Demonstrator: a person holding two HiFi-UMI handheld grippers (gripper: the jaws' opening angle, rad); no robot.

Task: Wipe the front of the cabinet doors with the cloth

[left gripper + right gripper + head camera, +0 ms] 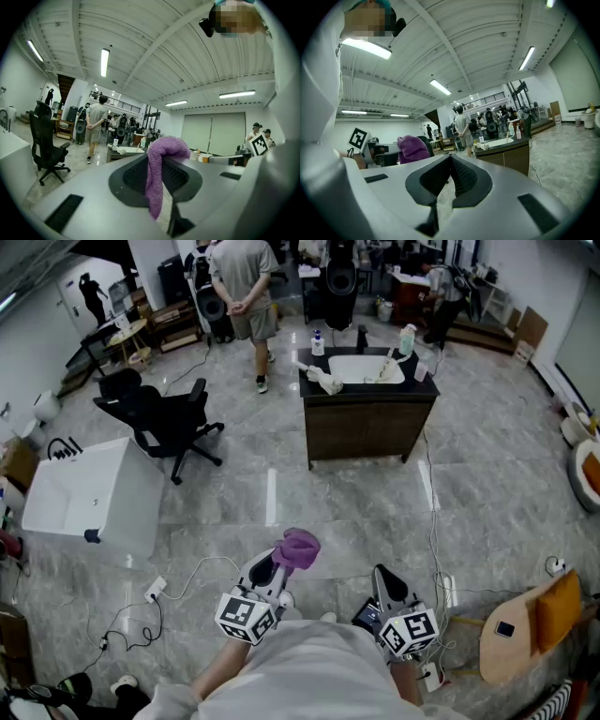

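Note:
Far across the floor, the dark brown cabinet (366, 427) with a white sink on top stands with its door fronts facing me. It also shows small in the left gripper view as the cabinet (123, 153) and in the right gripper view as the cabinet (508, 157). My left gripper (277, 570) is held low near my body, shut on a purple cloth (298, 547). In the left gripper view the cloth (159, 168) hangs over and between the jaws of the left gripper (158, 159). My right gripper (385, 578) is beside it, shut and holding nothing; its jaws meet in the right gripper view (451, 163).
A black office chair (161, 418) and a white tub (80, 491) stand at left. A person (244, 292) stands behind the cabinet's left side. Cables (141, 610) trail over the grey tiled floor. A round wooden table (516, 638) is at lower right.

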